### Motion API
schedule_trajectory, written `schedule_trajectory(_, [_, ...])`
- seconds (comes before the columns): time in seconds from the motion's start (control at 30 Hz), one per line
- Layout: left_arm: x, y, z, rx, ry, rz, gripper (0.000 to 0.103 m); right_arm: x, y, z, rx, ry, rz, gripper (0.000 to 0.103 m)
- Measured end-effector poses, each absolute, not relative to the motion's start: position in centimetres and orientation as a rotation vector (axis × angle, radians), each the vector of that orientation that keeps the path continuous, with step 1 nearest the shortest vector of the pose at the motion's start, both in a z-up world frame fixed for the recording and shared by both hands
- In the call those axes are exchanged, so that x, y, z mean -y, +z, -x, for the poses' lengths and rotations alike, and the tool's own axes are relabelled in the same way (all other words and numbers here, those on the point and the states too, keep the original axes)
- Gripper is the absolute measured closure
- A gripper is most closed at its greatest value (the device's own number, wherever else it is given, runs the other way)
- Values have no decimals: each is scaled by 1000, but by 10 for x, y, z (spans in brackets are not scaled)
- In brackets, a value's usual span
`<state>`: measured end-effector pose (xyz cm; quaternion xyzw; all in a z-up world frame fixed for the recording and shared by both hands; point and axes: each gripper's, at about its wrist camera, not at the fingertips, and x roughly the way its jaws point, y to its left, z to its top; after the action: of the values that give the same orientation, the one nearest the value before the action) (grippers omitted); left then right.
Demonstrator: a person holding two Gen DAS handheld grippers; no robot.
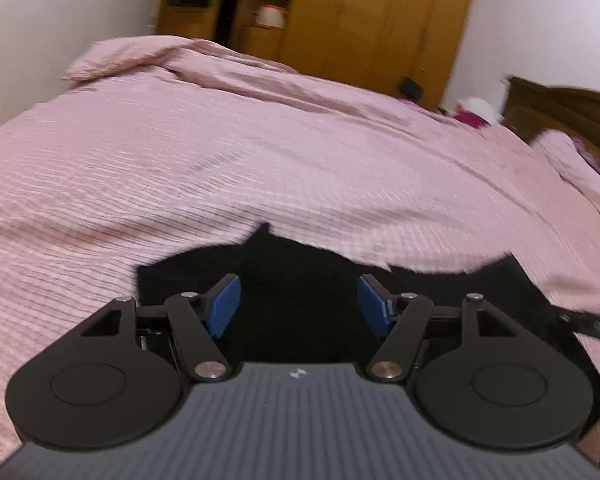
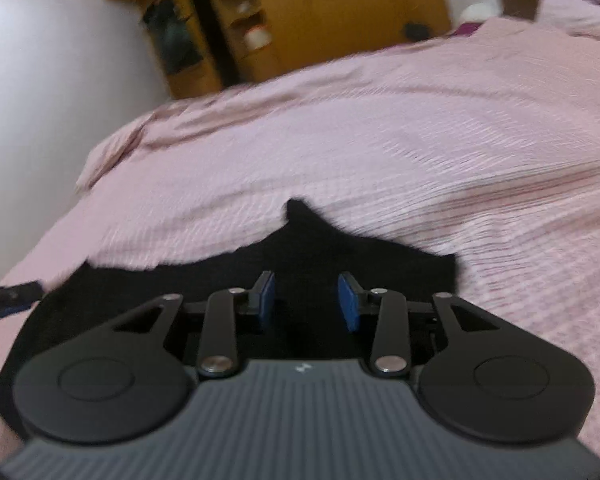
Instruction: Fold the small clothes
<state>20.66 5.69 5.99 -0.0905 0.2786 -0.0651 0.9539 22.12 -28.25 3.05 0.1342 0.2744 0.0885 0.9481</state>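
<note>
black garment (image 1: 300, 280) | soft, light (probably limp) | take at corners | left gripper (image 1: 299, 306), right gripper (image 2: 306, 302): jaws spread, empty

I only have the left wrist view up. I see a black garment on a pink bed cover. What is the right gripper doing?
Observer: The right gripper is over the same black garment, jaws apart, nothing between its blue pads.
Operator: Does the cloth end anywhere near it?
Observer: Yes. In the right wrist view a garment corner lies just right of the gripper on the pink bed cover.
Operator: Is my left gripper visible from there?
Observer: Only a blurred dark shape at that view's left edge; I cannot tell what it is. Your left gripper is open too.
</note>
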Motion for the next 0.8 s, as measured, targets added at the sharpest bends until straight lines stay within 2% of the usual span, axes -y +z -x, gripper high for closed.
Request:
schedule_trajectory(0.13, [-42,35,-230,-658,-172,147,34,270,18,-249,-659,182,-202,67])
schedule_trajectory(0.4, [-35,12,-269,-659,1,-8,34,266,7,-285,-626,90,-124,70])
schedule_trajectory(0.6, [-37,13,-277,-669,-8,1,34,268,8,-291,-594,69,-146,69])
schedule_trajectory(0.8, [-46,37,-253,-669,-43,29,33,283,23,-264,-558,60,-237,67])
